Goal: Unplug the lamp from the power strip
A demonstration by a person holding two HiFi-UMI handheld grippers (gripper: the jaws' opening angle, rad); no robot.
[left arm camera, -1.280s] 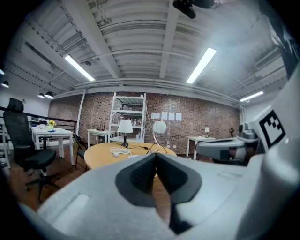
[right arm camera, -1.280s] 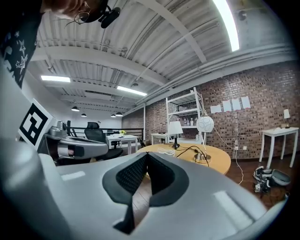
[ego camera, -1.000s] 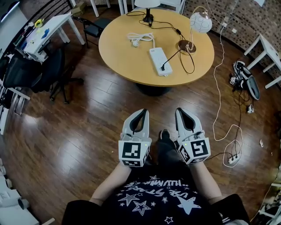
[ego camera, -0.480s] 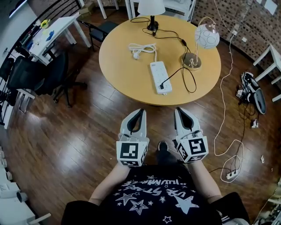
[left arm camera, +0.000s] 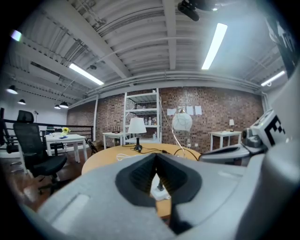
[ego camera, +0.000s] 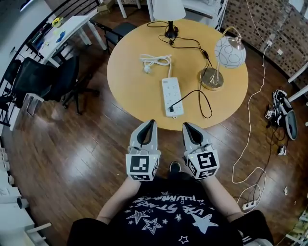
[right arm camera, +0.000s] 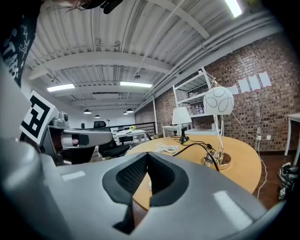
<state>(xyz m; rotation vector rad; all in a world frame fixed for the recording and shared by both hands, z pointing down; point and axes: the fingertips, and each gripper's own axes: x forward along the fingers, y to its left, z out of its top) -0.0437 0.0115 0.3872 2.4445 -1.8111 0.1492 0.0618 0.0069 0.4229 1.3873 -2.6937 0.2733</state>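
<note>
Head view: a person held two grippers side by side, low in the frame. The left gripper (ego camera: 151, 123) and the right gripper (ego camera: 185, 126) both had their jaws together, with nothing between them. Both pointed at a round wooden table (ego camera: 122, 91) whose near edge lay just ahead of the jaw tips. A white power strip (ego camera: 172, 96) lay on the table straight ahead of the jaws, between the two grippers' lines. A black plug (ego camera: 172, 108) sat in its near end. The plug's black cord looped right to the lamp (ego camera: 229, 51), which stood ahead and to the right of the right jaws on a round metal base under a white globe. A shade lamp (ego camera: 168, 9) stood at the table's far edge. A coiled white cord (ego camera: 155, 60) lay ahead of the left jaws, beyond the strip. A black chair (ego camera: 45, 77) stood well to the left.

Left gripper view: the jaws met at their tips, holding nothing. The power strip, with the plug upright in it, showed in the gap just under the tips. The lamp's globe rose above and slightly right of them.

Right gripper view: the jaws were pressed together, empty. The lamp stood ahead and to their right on the table, with the white cord ahead of the tips.
</note>
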